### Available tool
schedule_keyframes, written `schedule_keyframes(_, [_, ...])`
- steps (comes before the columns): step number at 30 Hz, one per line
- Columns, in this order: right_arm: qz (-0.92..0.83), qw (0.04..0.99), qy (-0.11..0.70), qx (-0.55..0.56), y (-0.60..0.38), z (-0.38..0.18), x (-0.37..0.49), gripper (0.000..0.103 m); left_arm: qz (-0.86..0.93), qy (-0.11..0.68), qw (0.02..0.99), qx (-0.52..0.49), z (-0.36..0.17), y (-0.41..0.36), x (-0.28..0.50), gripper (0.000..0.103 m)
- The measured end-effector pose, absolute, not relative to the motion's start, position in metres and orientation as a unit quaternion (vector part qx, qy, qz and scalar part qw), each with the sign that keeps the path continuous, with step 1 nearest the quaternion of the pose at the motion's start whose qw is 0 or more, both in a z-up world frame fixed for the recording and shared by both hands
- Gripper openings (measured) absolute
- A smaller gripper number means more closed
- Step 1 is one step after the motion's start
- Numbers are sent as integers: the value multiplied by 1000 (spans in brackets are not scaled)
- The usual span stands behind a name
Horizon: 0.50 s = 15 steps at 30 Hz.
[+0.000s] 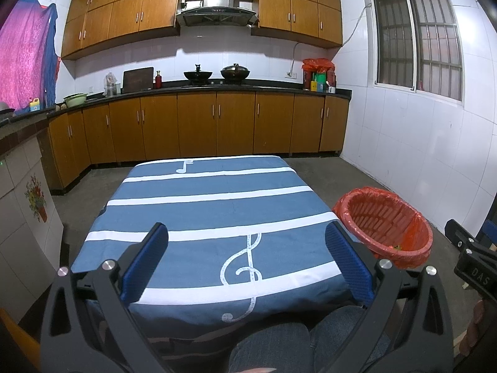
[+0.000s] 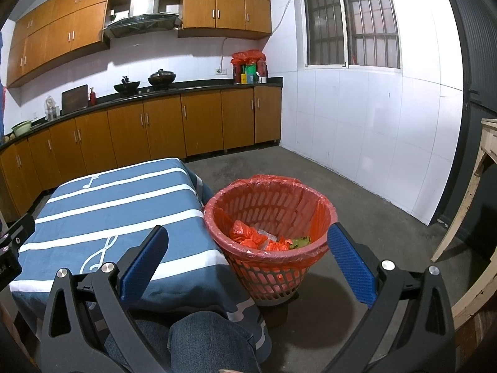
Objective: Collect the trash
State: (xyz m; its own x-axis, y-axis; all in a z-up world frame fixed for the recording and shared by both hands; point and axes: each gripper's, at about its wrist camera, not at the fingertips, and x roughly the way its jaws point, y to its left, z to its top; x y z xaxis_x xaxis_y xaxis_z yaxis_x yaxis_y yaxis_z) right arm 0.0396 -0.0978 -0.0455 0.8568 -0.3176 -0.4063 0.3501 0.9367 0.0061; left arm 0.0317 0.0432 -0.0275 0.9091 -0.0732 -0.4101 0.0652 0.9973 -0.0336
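A red mesh waste basket [image 2: 270,214] with a red plastic liner stands on the floor to the right of the table; it also shows in the left wrist view [image 1: 385,220]. Inside it lie crumpled red, clear and green scraps of trash [image 2: 267,239]. The table [image 1: 211,205] wears a blue cloth with white stripes and music notes, and I see no trash on it. My left gripper [image 1: 247,261] is open and empty above the table's near edge. My right gripper [image 2: 248,264] is open and empty, held just in front of the basket.
Wooden cabinets and a dark counter [image 1: 217,88] with woks line the far wall. A white tiled wall [image 2: 357,143] and window are on the right. A pale wooden furniture leg [image 2: 466,192] stands at far right. My knees [image 2: 205,338] are below the grippers.
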Motion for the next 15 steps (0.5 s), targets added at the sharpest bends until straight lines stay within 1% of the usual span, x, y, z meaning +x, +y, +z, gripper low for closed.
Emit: schedule_keyframes(15, [-174,962,205,42,-100,-45,40,101,-37,213,976,-8,-32,41,35,99])
